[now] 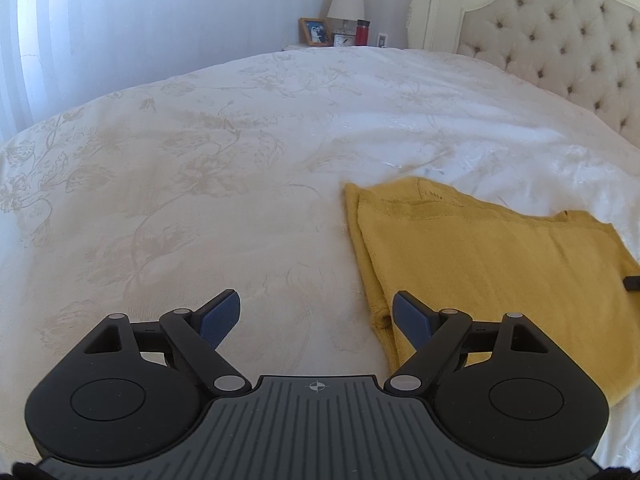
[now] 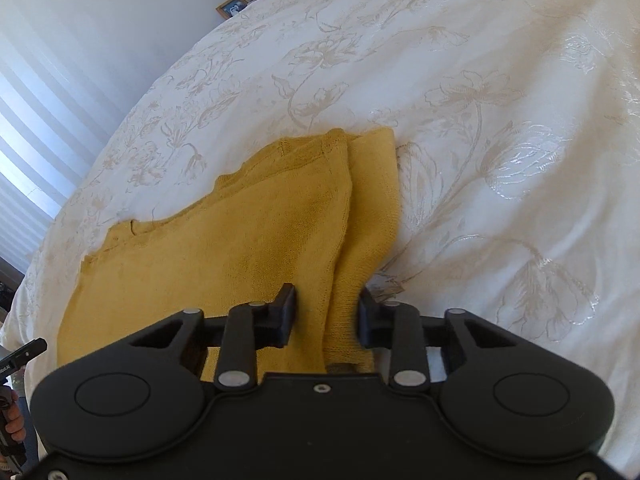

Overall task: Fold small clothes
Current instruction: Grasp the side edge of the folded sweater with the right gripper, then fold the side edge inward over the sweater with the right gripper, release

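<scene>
A yellow knitted garment (image 1: 492, 276) lies partly folded on the white bedspread (image 1: 200, 184), at the right of the left wrist view. My left gripper (image 1: 316, 322) is open and empty, just above the bedspread at the garment's left edge, its right finger over the yellow cloth. In the right wrist view the garment (image 2: 248, 240) fills the lower middle. My right gripper (image 2: 326, 312) is open, its fingers astride a folded edge of the garment, with cloth between them.
A tufted headboard (image 1: 560, 40) stands at the back right. A nightstand at the bed's far side carries a lamp (image 1: 346, 0), a photo frame (image 1: 315, 32), a clock and a red bottle (image 1: 362, 32). The left gripper shows at the right wrist view's lower left (image 2: 24, 354).
</scene>
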Tool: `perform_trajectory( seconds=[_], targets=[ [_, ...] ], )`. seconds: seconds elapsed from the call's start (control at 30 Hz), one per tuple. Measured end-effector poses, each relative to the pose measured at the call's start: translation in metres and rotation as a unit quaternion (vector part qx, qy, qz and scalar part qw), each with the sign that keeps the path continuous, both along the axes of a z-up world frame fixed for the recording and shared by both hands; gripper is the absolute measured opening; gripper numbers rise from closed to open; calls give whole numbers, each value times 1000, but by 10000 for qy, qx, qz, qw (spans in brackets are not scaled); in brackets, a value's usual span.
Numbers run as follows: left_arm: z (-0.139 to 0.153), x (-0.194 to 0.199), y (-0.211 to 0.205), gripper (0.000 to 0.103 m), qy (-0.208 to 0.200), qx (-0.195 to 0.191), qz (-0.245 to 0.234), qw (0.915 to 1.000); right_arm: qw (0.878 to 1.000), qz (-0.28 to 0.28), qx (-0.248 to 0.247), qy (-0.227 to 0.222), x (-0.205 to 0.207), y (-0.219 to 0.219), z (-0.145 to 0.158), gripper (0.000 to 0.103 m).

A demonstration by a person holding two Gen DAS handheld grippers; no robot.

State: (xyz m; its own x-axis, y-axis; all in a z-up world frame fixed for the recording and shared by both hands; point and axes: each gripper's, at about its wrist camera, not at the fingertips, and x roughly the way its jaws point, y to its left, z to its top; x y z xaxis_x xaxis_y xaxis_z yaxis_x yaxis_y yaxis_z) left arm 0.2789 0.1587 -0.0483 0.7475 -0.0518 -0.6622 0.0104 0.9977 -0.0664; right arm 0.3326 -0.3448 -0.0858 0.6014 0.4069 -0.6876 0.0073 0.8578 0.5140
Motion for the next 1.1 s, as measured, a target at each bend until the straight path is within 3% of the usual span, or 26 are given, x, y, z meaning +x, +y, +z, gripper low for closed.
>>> perform_trajectory(
  seconds=[0.23,0.4,0.67,0.8,1.1],
  targets=[
    [-11,0,11,83,193,-270,-34,9994,9995,-138,-271,-82,-5,26,28,24],
    [-7,-8,21,83,73,-325,-50,9994,9995,-134,-136,-254,-9,52,59,24],
    [-5,-14,31,83,64,-427,-110,9990,9982,379,227,-393,-3,129,97,23],
    [-8,-13,33,83,172,-659,-236,9974,9964,687,390,-323,5,177,101,23],
    [-12,-14,37,83,258,-725,-298,9966,9941,1016,358,-155,19,277,79,23]
  ],
)
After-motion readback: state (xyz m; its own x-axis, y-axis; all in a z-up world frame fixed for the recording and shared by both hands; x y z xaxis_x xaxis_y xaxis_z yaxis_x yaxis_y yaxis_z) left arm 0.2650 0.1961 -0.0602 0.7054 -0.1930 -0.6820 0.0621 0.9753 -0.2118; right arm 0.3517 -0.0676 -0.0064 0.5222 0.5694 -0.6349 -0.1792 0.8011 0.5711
